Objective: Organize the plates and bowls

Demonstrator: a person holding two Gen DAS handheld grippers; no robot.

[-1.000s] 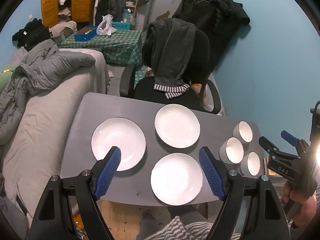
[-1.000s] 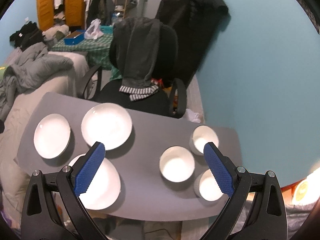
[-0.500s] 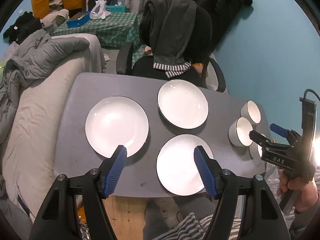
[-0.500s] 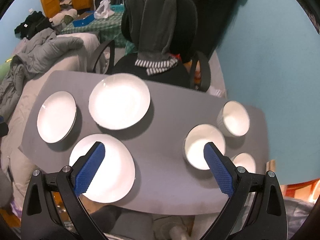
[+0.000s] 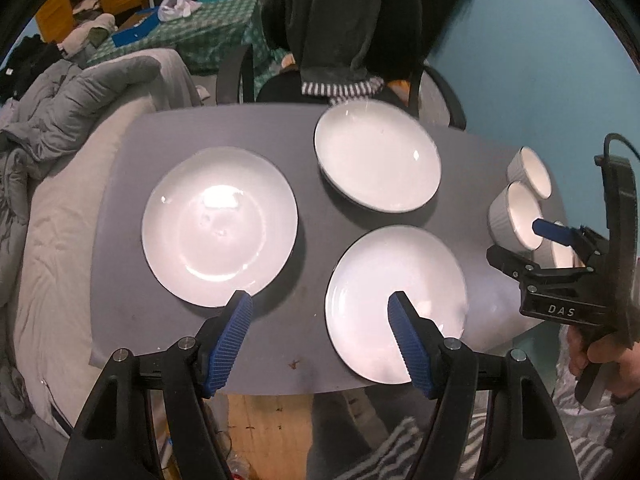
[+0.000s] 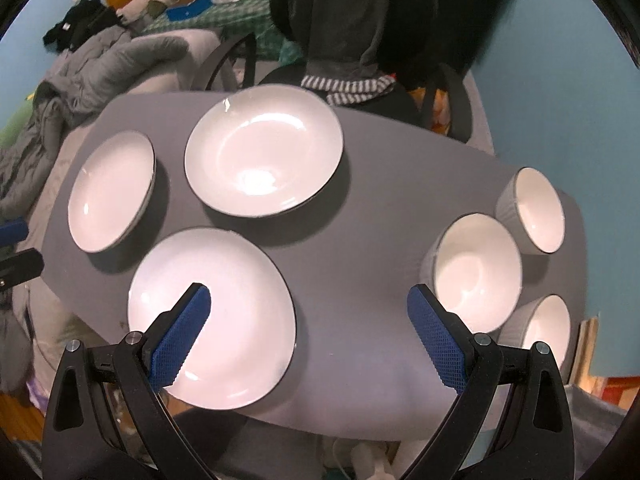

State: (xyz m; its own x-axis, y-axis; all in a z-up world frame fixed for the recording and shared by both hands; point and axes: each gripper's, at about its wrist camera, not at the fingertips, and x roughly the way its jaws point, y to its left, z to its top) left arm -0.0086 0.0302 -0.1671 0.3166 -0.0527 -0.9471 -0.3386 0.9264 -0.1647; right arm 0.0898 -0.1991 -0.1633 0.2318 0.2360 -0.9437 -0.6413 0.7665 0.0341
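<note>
White plates (image 5: 219, 226) larger, both grippers (image 6: 306, 302) nearer than before.

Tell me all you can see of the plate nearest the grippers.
The near plate is round, glossy white, ceramic-looking, with a thin dark rim. It lies flat and empty at the near edge of the grey table, slightly overhanging, apart from the other two plates. Neither gripper touches it; both hover above with jaws open.

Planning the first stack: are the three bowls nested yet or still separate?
Separate. In the right wrist view the far bowl, middle bowl and near bowl each stand upright and empty on the grey table.
</note>
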